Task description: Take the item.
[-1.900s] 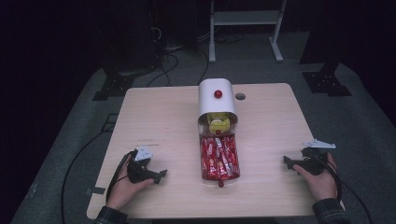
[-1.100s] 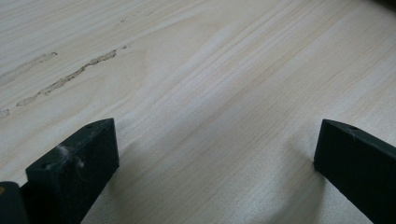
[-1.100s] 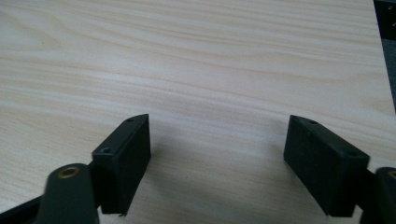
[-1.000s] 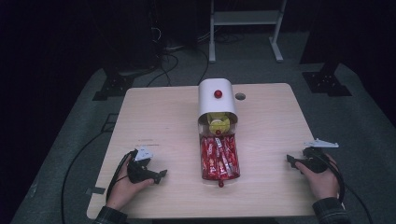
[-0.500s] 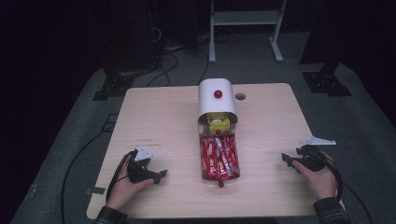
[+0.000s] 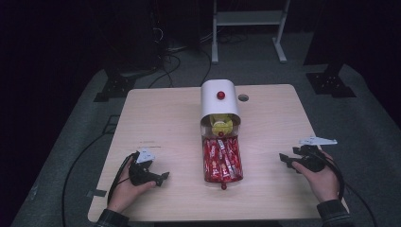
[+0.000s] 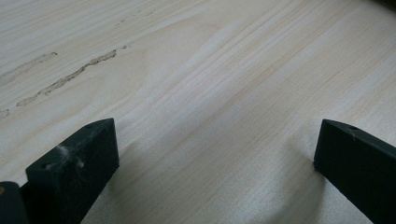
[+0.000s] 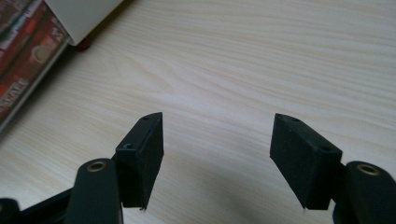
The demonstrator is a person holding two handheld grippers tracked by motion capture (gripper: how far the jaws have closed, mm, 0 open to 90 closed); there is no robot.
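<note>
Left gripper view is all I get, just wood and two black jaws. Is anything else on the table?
Observer: Yes, a white dispenser with a red knob stands at the middle of the table.
Operator: Is there candy?
Observer: Red packets lie in a tray just in front of it, on your side.
Operator: Where's my other gripper?
Observer: The right gripper is near the table's right edge, jaws open, holding nothing.
</note>
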